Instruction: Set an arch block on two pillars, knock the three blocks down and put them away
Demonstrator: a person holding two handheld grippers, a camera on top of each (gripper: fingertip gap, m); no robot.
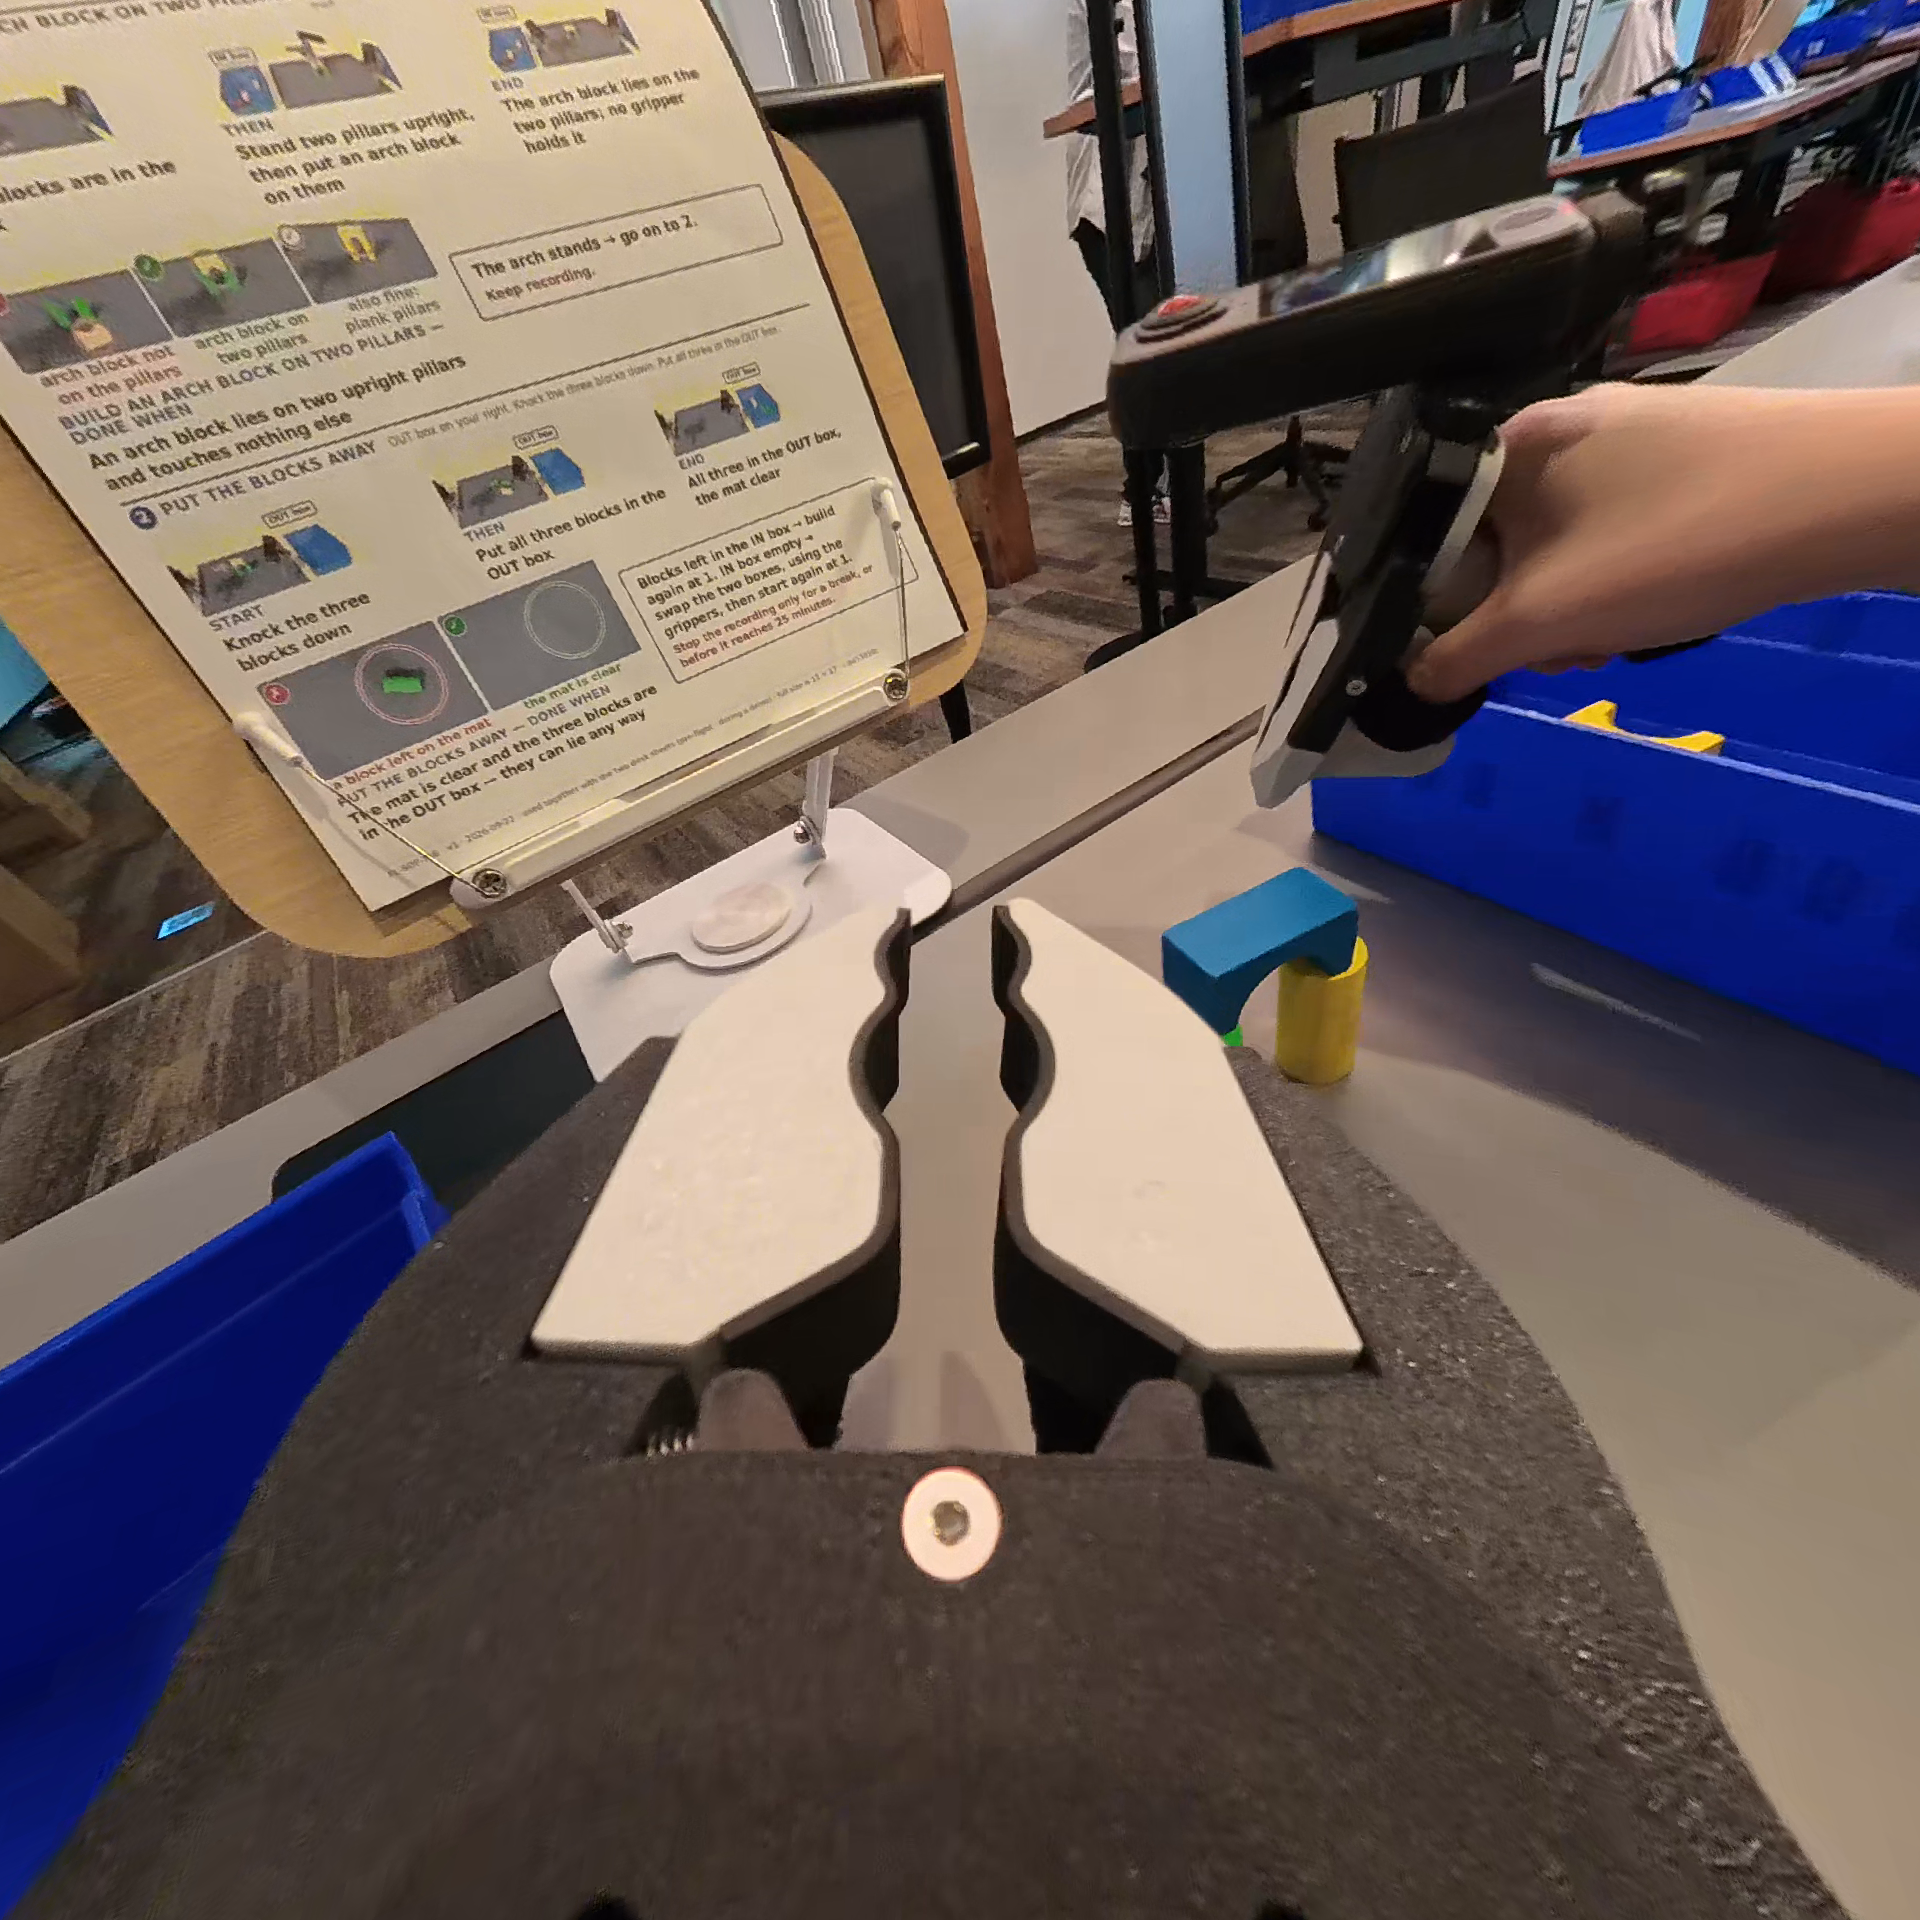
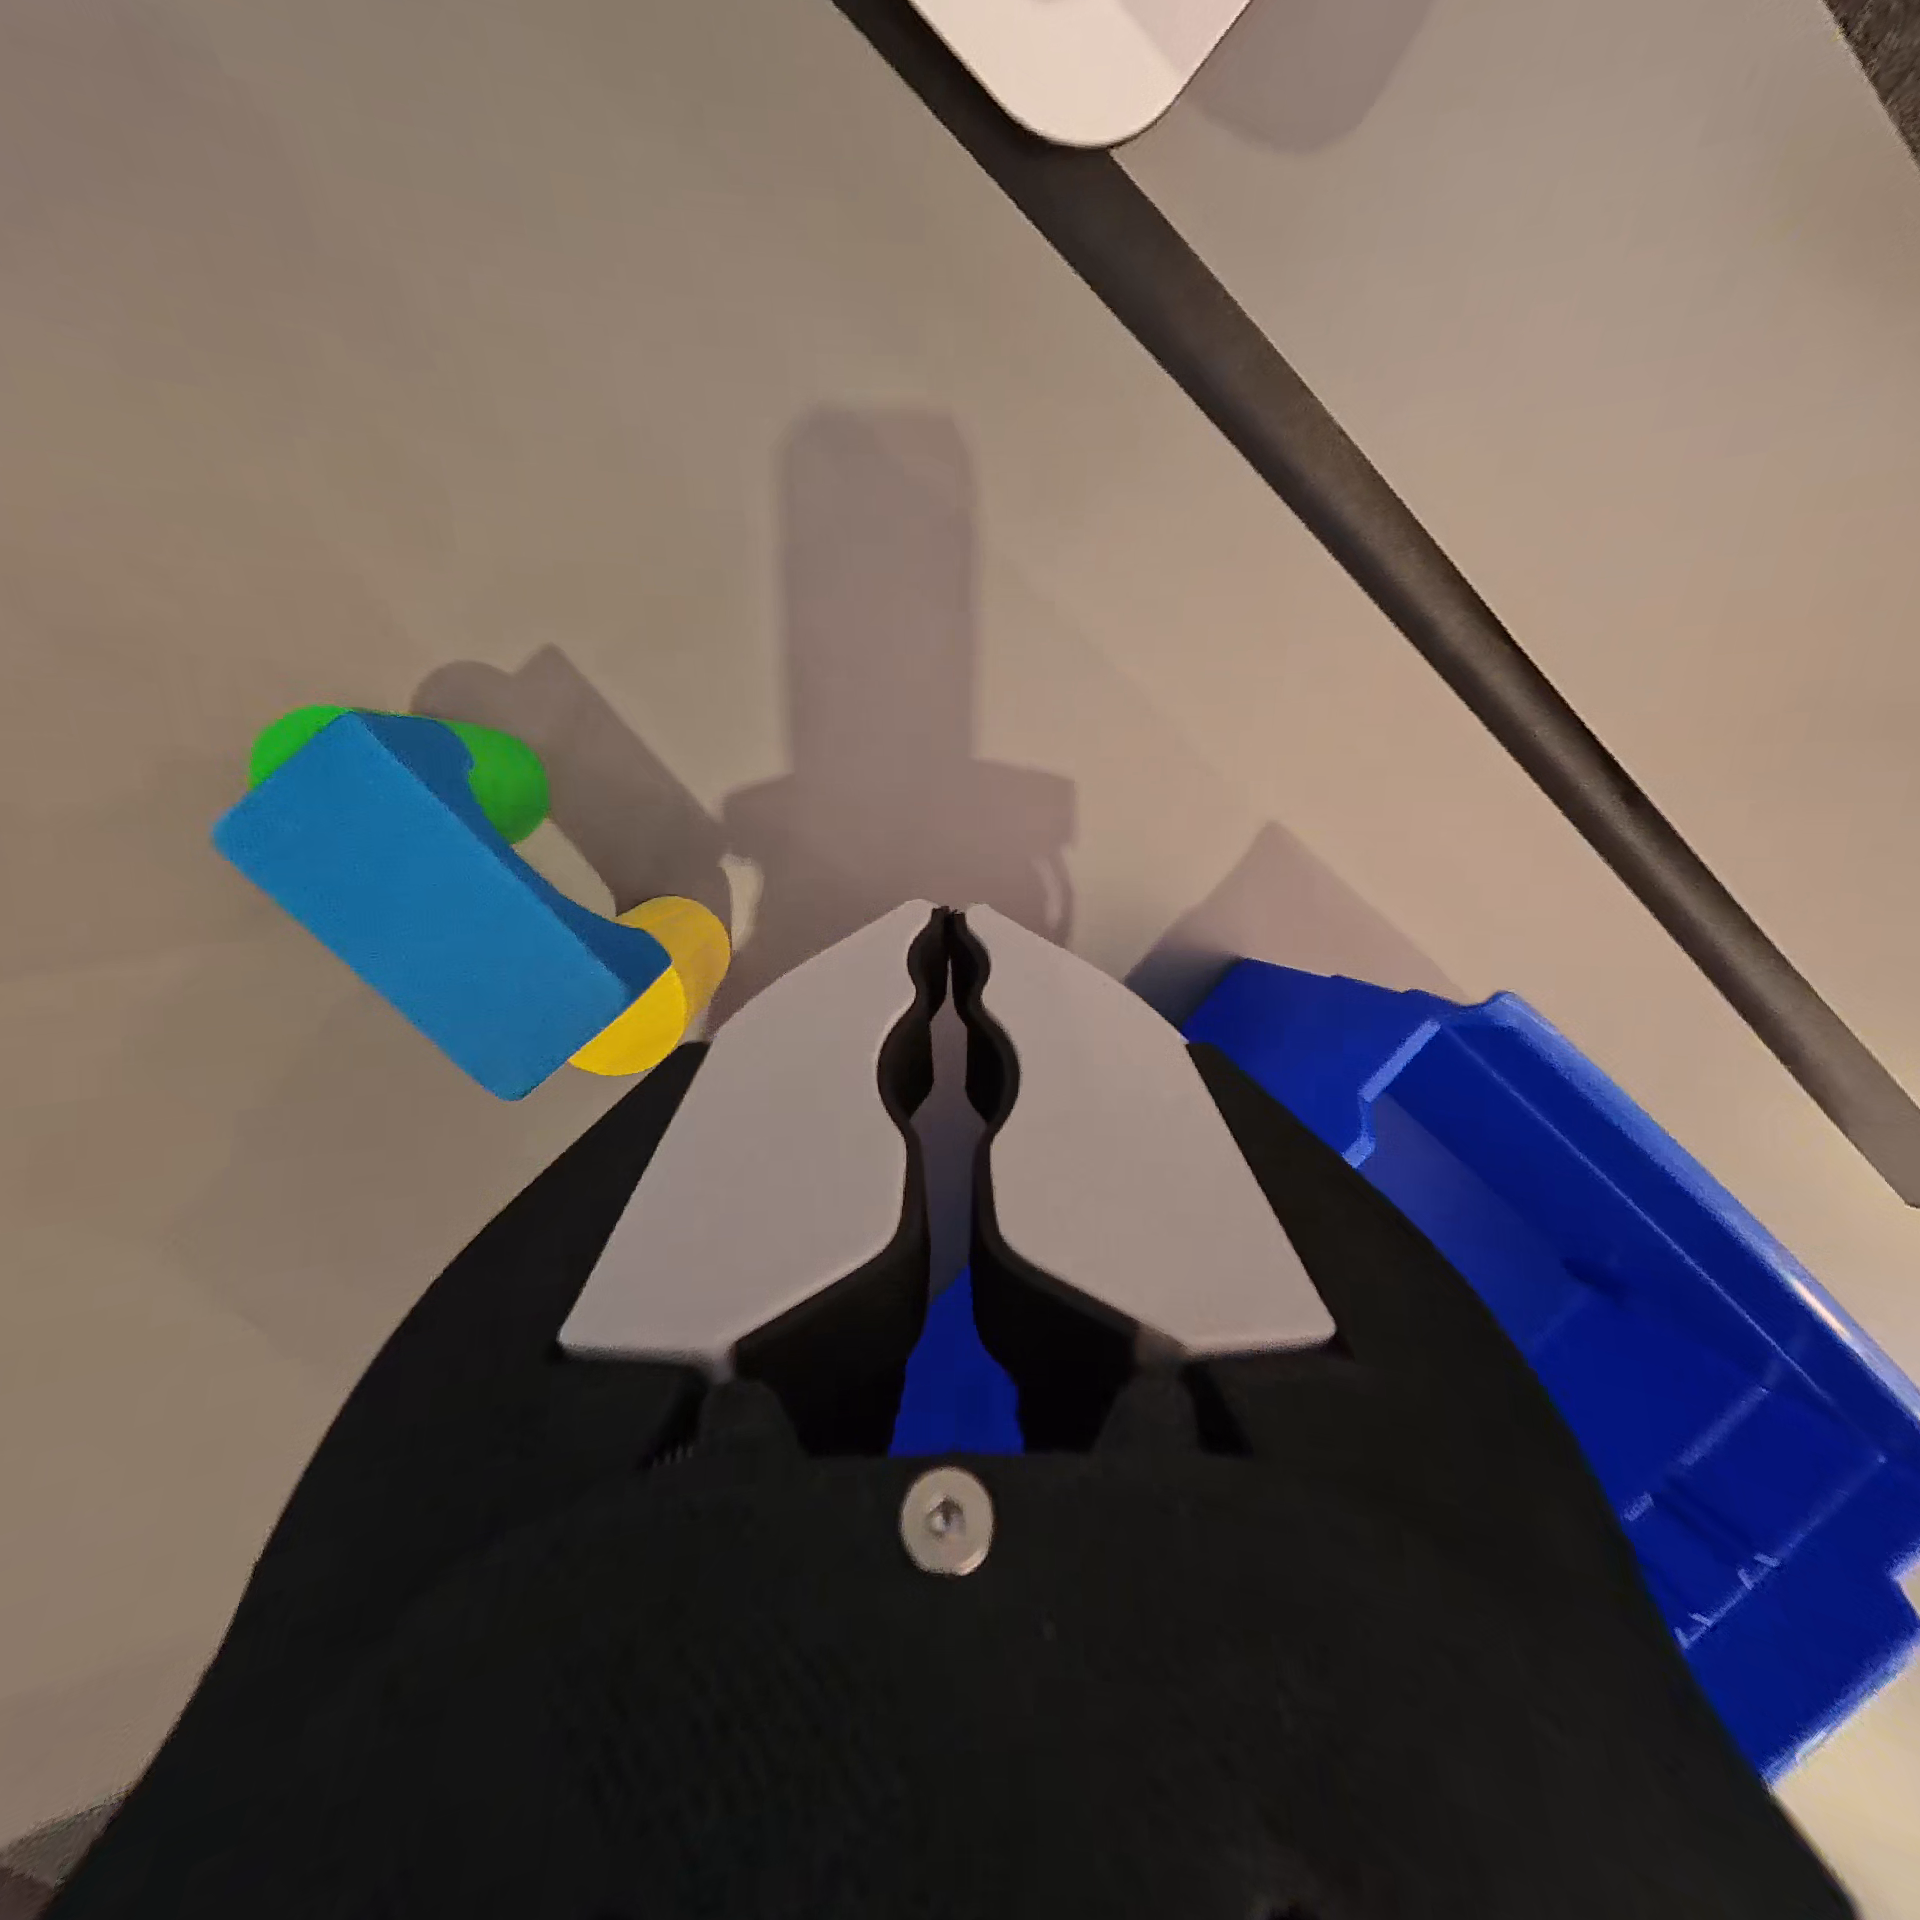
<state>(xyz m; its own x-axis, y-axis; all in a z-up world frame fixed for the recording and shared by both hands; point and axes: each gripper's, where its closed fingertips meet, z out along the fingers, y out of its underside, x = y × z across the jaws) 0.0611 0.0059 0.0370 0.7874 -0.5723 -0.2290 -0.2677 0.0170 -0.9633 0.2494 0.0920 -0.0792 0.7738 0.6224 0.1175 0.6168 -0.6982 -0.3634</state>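
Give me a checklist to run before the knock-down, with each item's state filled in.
1. Blue arch block rests on both pillars: ok.
2. Yellow pillar upright: ok; green pillar mostly hidden: cannot tell.
3. Right tongs shut, holding nothing: ok.
4. Right tongs beside the stack, apart from it: ok.
5. Left tongs open, empty, clear of the stack: ok.
6. Blue bin close at the right for putting away: ok.

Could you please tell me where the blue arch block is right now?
The blue arch block sits on the green pillar and yellow pillar on the grey mat, left of the shut right gripper.
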